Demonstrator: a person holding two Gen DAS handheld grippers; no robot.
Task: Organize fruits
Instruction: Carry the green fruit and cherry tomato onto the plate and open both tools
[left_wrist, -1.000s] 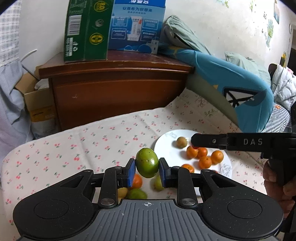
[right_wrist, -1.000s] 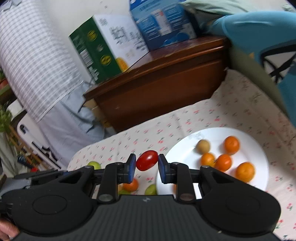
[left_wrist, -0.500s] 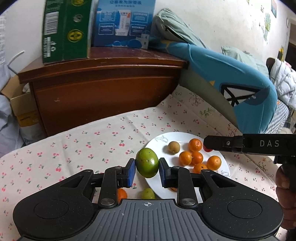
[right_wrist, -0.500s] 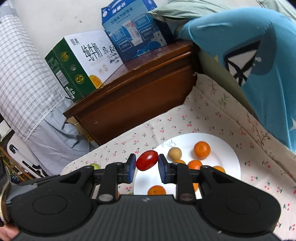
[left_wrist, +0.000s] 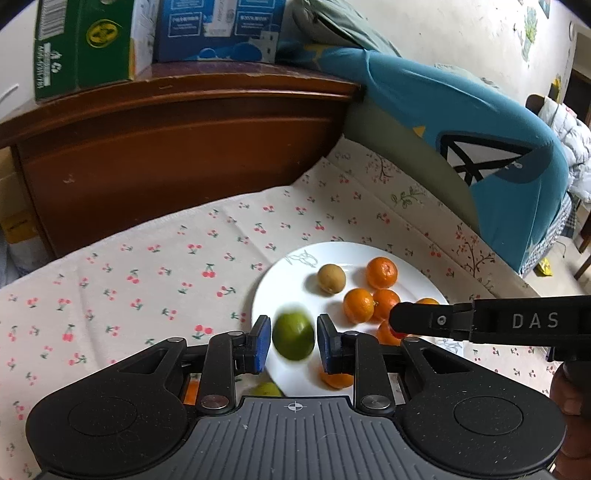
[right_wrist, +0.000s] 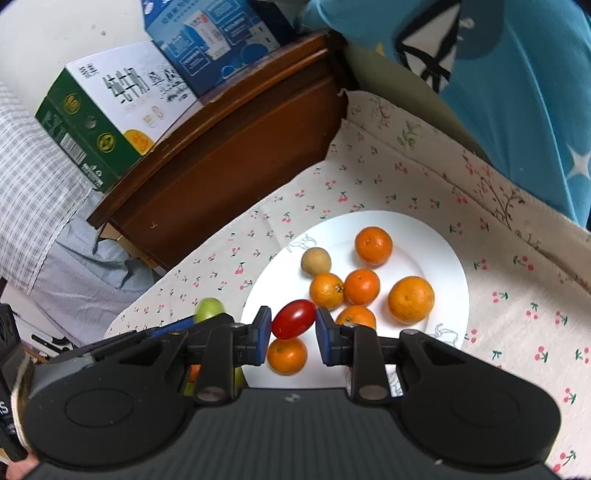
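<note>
Two tools (left_wrist: 293, 345) (right_wrist: 293, 339), green fruit (left_wrist: 293, 336), red tomato (right_wrist: 293, 319)

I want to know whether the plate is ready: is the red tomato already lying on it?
No. The red tomato is held between the right tool's pads, above the white plate.

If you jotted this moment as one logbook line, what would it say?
left gripper: shut on green fruit | right gripper: shut on red tomato | both over white plate
</note>
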